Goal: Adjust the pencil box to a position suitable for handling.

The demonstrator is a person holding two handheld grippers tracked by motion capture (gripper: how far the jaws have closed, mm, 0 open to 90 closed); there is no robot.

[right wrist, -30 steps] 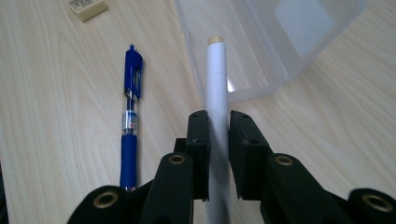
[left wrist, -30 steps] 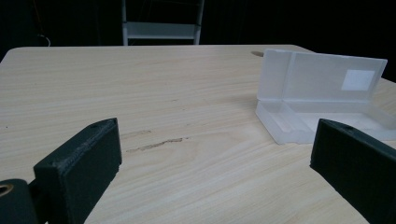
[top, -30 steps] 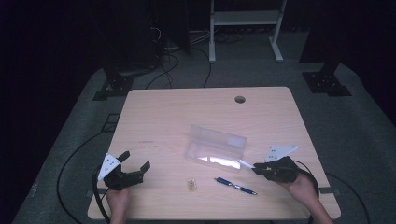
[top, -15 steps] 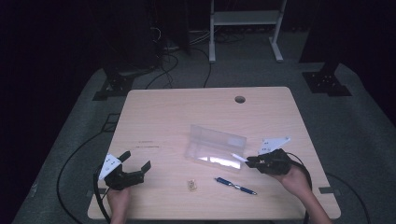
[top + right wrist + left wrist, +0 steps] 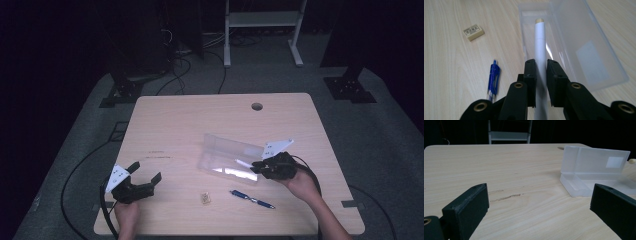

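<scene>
Two claws in play. Right claw (image 5: 541,72) is clamped narrow on a white pen (image 5: 540,47), pads on both sides of the barrel, with the pen's tan-capped end pointing out over the tray of the clear plastic pencil case (image 5: 584,45). In the high view the right claw (image 5: 256,169) sits at the case's (image 5: 235,150) right end, pen tip (image 5: 243,163) just inside the open tray, lid standing upright behind it. Blue pen (image 5: 251,198) lies flat on the tabletop (image 5: 200,120) just in front of the case, near the right hand (image 5: 300,184). Small eraser (image 5: 205,198) sits further left of the blue pen, apart from the case. Left claw (image 5: 146,176) is well left of the case, jaws wide, holding nothing, low over bare tabletop; its own view looks across at the case (image 5: 594,170).
</scene>
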